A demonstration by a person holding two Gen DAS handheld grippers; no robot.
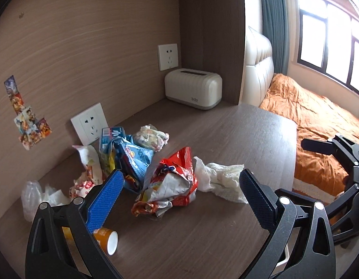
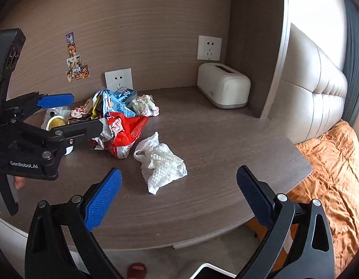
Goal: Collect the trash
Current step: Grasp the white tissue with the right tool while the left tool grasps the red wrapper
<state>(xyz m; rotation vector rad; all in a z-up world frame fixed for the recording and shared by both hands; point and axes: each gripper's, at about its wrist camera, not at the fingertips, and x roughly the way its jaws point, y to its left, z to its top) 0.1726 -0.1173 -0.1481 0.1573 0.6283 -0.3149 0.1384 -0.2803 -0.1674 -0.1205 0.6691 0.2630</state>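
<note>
**Both grippers spread wide over a littered desk**

Left wrist view: the left gripper (image 1: 180, 181) has its blue-padded fingers (image 1: 105, 200) far apart, holding nothing, framing the red snack bag (image 1: 170, 183) at centre frame. The bag is crumpled, its silver lining showing, and lies on the brown desk (image 1: 237, 139). Just right of it, touching its edge, sits a crumpled white paper towel (image 1: 221, 181). Behind the bag, toward the left middle of the frame, wrappers are heaped: a blue packet (image 1: 135, 160), a blue carton (image 1: 110, 137) against a wall socket (image 1: 89, 127), a pale wadded wrapper (image 1: 151, 137). A clear plastic bag (image 1: 31, 197) lies at the left edge, and an orange paper cup (image 1: 107, 238) lies tipped on its side at lower left, partly hidden by the finger. The right half of the desk is bare up to its curved edge, beyond which an orange bedspread (image 1: 319, 125) fills the right of the frame. A white tissue box (image 1: 193, 90) stands in the back corner. The right gripper (image 1: 337, 162) shows at the right edge, past the desk edge.

Right wrist view: the right gripper (image 2: 178, 186) likewise has its fingers (image 2: 102, 202) wide apart and empty, hovering over the desk's near edge. The paper towel (image 2: 160, 162) lies at centre, alone on open wood, with clear desk to its right and front. The red bag (image 2: 123, 134) is up and left of it, with the left gripper (image 2: 86, 114) open around the pile at left. The floor shows along the bottom.
</note>
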